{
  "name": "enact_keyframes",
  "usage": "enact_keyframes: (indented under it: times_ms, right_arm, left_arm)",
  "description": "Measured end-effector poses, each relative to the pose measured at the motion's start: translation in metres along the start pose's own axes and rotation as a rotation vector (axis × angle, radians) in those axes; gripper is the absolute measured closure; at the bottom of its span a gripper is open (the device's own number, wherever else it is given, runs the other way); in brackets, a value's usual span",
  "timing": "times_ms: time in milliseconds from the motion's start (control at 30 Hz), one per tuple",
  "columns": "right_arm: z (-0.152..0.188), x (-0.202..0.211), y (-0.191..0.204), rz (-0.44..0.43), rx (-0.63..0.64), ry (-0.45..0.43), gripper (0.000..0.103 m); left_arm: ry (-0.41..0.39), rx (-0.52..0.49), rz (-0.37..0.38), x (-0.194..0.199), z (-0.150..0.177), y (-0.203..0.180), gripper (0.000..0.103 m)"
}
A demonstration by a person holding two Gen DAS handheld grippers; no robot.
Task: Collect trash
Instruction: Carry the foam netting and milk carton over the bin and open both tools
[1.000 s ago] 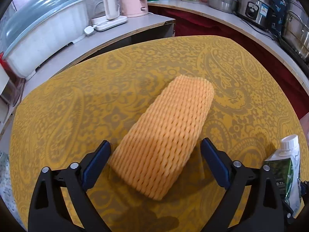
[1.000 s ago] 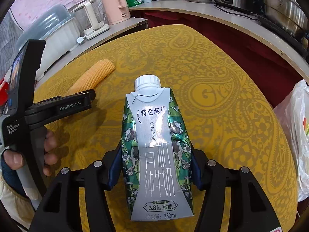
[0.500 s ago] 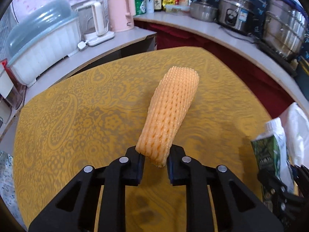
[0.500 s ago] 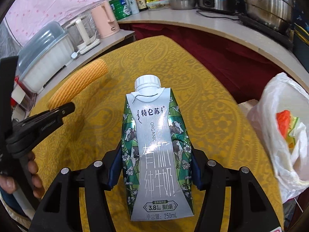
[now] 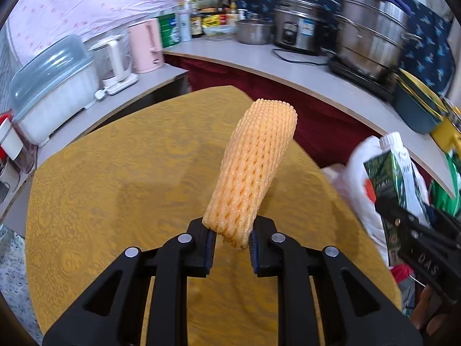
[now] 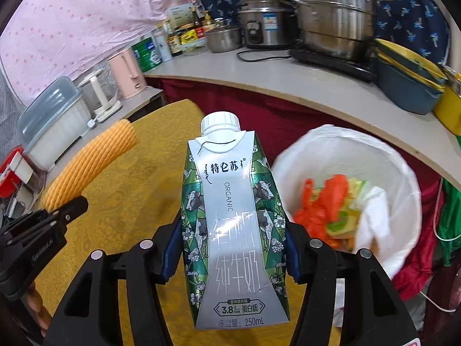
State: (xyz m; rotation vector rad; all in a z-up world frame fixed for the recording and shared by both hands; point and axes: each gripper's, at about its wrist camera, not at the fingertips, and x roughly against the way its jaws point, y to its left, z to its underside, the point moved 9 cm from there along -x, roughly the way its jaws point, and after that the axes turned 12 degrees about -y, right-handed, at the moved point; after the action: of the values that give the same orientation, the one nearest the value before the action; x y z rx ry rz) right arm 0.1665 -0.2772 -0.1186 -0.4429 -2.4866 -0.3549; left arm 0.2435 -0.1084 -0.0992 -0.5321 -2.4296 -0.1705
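Left wrist view
Left gripper (image 5: 230, 243): clenched on the near end of an orange foam fruit net (image 5: 253, 170); its jaws have just been closing, and the net is now pinched between the pads.
Foam fruit net: lifted clear of the yellow paisley table (image 5: 121, 178), slanting up and away from the fingers, its far end above the table's far edge.
Milk carton (image 5: 396, 173): right of the table, carried in the right gripper (image 5: 415, 230), white cap uppermost.
Trash bag (image 5: 357, 178): white plastic, just behind the carton, off the table's right edge.
Counter (image 5: 288, 69): curves behind the table; on it stand a rice cooker (image 5: 299, 26), a stacked steel steamer pot (image 5: 371, 34), a steel bowl (image 5: 253, 30), a pink kettle (image 5: 145, 46) and a lidded white storage box (image 5: 54, 86).

Right wrist view
Right gripper (image 6: 233, 248): grasping the milk carton (image 6: 233, 219) by its two sides, upright, label toward the camera.
Trash bag (image 6: 345, 150): open-mouthed, right of the table (image 6: 129, 190) and just beside the carton; inside lie red-orange scraps (image 6: 322, 204), green bits and a crumpled white tissue (image 6: 371, 219), all blurred.
Foam fruit net (image 6: 92, 161): left of the carton, above the table, held by the left gripper (image 6: 69, 207).
Blue-and-yellow pot (image 6: 409, 83): on the counter (image 6: 259, 75) beyond the bag; contents cannot be told.
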Motion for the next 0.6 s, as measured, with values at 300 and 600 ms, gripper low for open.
enact_keyframes:
  times_ms: [300, 600]
  right_arm:
    - [0.001, 0.026, -0.087, 0.093, -0.038, -0.015, 0.047]
    - [0.006, 0.031, -0.151, 0.169, -0.075, -0.013, 0.047]
  left_arm:
    - [0.027, -0.080, 0.088, 0.013, 0.019, -0.089, 0.084]
    - [0.051, -0.150, 0.140, 0.005, 0.026, -0.151, 0.084]
